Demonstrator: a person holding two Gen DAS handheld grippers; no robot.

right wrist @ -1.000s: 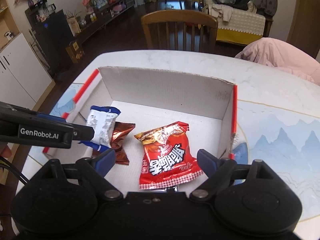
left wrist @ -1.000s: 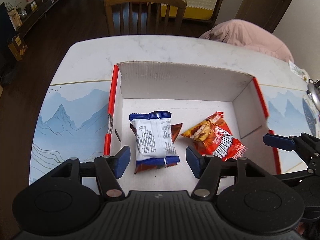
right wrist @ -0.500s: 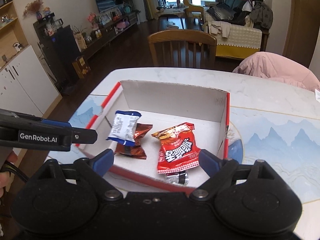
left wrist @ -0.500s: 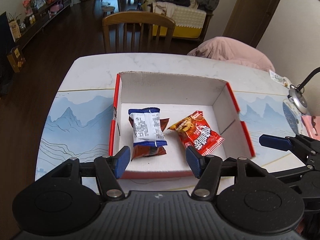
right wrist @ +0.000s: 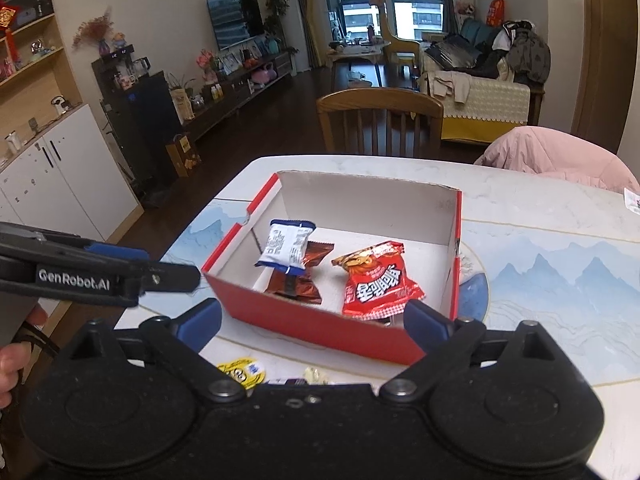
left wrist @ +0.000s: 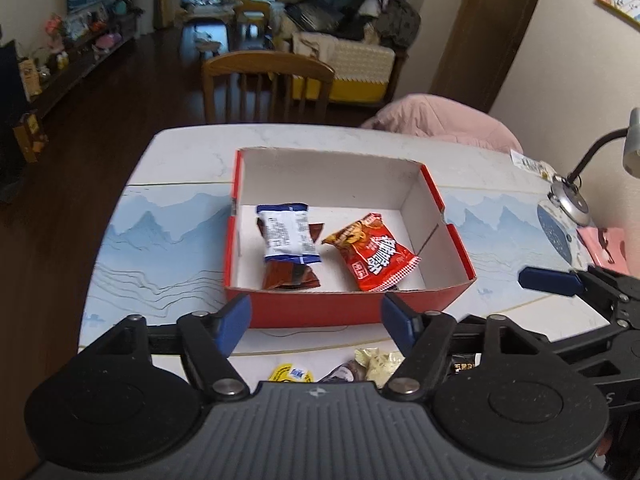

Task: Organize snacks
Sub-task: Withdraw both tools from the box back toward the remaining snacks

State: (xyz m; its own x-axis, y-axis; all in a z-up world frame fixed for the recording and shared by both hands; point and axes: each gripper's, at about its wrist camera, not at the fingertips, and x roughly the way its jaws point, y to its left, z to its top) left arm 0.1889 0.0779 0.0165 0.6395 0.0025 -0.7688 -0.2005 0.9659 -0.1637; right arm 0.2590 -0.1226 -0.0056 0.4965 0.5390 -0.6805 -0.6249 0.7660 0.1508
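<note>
Three packets already lie in the red box [left wrist: 340, 312] as far as I can count: a white-and-blue packet [left wrist: 289, 236] resting on top of a brown packet [left wrist: 290, 278] toward the box's left side, and a red snack bag [left wrist: 374, 258] just beside them, near the middle. The right part of the box floor is bare. That much of the sorting I judge done.

What is left sits on my side of the box — a yellow round-labelled snack [left wrist: 289, 374], a pale wrapped sweet [left wrist: 376, 360] and a dark wrapper between them, loose on the table [left wrist: 168, 160] and mostly hidden behind the tool body. How many more lie below the frame I cannot tell.

Both tools are empty. My left gripper [left wrist: 316, 322] has its jaws opening, nothing between the blue pads, and it hangs over the near wall of the box. My right gripper [right wrist: 312, 320] is also opening, already very wide, with only the box edge seen through the gap.

I would say the job is roughly midway; the loose pieces near me come next.
</note>
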